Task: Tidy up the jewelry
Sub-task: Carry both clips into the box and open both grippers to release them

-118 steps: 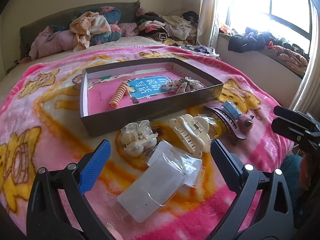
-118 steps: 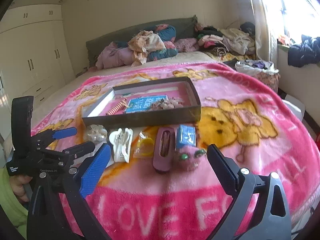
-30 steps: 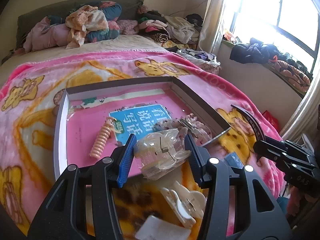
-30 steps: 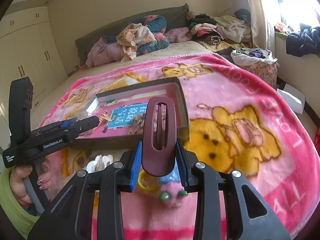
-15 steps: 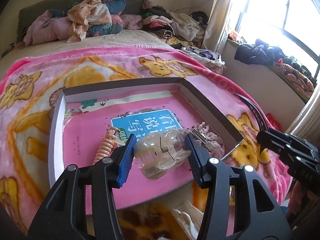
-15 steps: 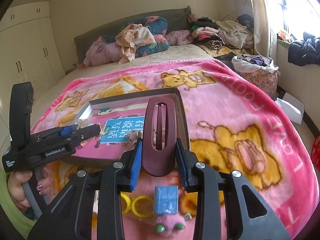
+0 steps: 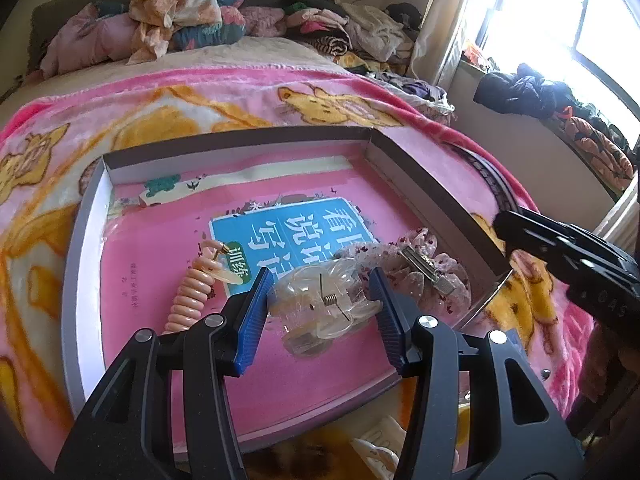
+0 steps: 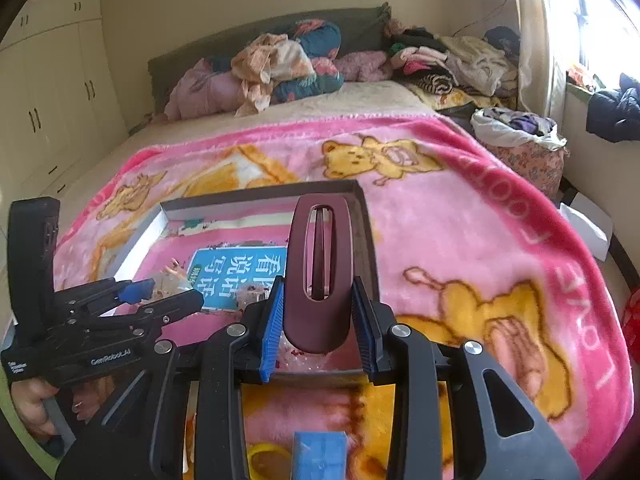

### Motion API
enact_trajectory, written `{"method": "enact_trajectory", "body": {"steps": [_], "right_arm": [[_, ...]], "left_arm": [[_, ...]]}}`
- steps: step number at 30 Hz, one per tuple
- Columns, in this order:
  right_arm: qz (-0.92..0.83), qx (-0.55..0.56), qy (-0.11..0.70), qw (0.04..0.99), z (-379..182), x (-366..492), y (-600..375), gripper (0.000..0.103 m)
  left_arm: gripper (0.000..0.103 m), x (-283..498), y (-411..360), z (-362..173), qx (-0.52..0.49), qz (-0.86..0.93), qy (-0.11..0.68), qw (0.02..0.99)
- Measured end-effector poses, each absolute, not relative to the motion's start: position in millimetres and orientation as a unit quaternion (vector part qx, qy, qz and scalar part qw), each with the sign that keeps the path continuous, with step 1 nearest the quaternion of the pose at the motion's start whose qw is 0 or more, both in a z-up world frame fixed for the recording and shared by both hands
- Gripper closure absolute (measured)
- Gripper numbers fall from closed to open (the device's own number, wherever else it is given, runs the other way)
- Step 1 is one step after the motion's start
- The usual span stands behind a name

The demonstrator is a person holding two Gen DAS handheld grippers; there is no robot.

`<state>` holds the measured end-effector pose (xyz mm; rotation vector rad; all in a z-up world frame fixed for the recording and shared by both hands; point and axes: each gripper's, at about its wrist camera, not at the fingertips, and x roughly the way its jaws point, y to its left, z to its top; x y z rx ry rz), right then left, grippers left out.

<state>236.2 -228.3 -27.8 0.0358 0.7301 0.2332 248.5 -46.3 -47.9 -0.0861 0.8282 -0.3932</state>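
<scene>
Both grippers have advanced over the box point(image 7: 432, 184), left gripper point(image 7: 320, 300) clamping the clear clip point(image 7: 320, 304) at frame centre, right gripper point(image 8: 318, 320) clamping the maroon clip point(image 8: 320, 264), both ready for release inside.

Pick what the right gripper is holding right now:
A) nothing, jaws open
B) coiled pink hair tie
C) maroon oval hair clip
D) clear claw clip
C: in the right wrist view the right gripper has its blue pads pressed on both sides of the maroon oval hair clip, held above the box; the clear claw clip sits in the left gripper.
</scene>
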Motion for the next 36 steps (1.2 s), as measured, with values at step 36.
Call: {"method": "enact_trajectory", "body": {"steps": [36], "right_arm": [[0.115,0.031,0.389,0.914,-59,243,-226,0.059]], "left_arm": [[0.056,259,-50,-63,-0.038,-0.187,0.434,0.88]]}}
